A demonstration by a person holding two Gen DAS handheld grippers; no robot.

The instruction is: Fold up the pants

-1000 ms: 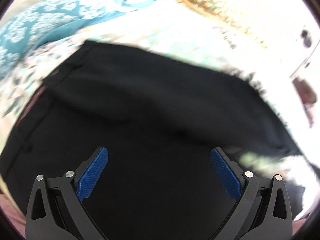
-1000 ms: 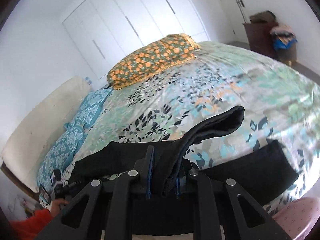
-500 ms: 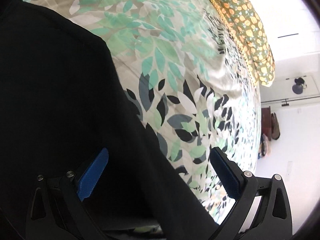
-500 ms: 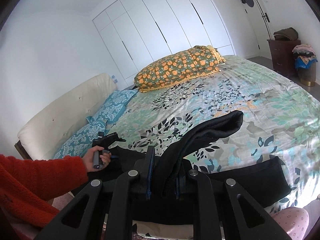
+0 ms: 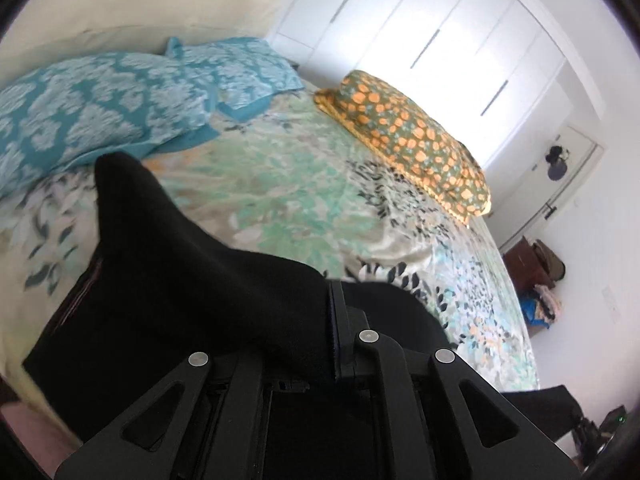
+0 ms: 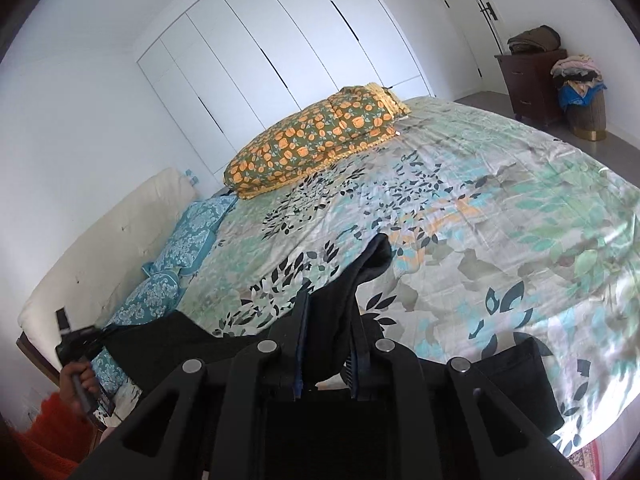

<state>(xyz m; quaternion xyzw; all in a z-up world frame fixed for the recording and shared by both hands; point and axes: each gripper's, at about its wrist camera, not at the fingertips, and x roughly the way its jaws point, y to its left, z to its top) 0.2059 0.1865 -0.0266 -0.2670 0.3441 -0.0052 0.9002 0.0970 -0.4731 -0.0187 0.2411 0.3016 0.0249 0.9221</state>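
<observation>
The black pants (image 5: 160,272) lie across the near edge of the floral bed cover (image 5: 288,184). My left gripper (image 5: 316,320) is shut on a bunched fold of them; the cloth drapes over its left finger and rises to a peak at the left. In the right wrist view my right gripper (image 6: 328,320) is shut on another fold of the pants (image 6: 372,260), which sticks up past the fingertips. Black cloth (image 6: 516,372) trails on the cover (image 6: 480,220) to both sides. The left gripper (image 6: 76,340) shows far left, held by a hand (image 6: 76,380) in an orange sleeve.
An orange-patterned pillow (image 6: 316,140) lies at the far side of the bed. Teal pillows (image 6: 188,240) line a cream headboard (image 6: 100,248) on the left. White wardrobe doors (image 6: 280,48) stand behind. A dark dresser (image 6: 532,80) and a basket of clothes (image 6: 584,96) stand far right.
My left gripper closed from wide open onto the pants and rose, its view swinging up across the bed. My right gripper shifted sideways, still gripping its fold.
</observation>
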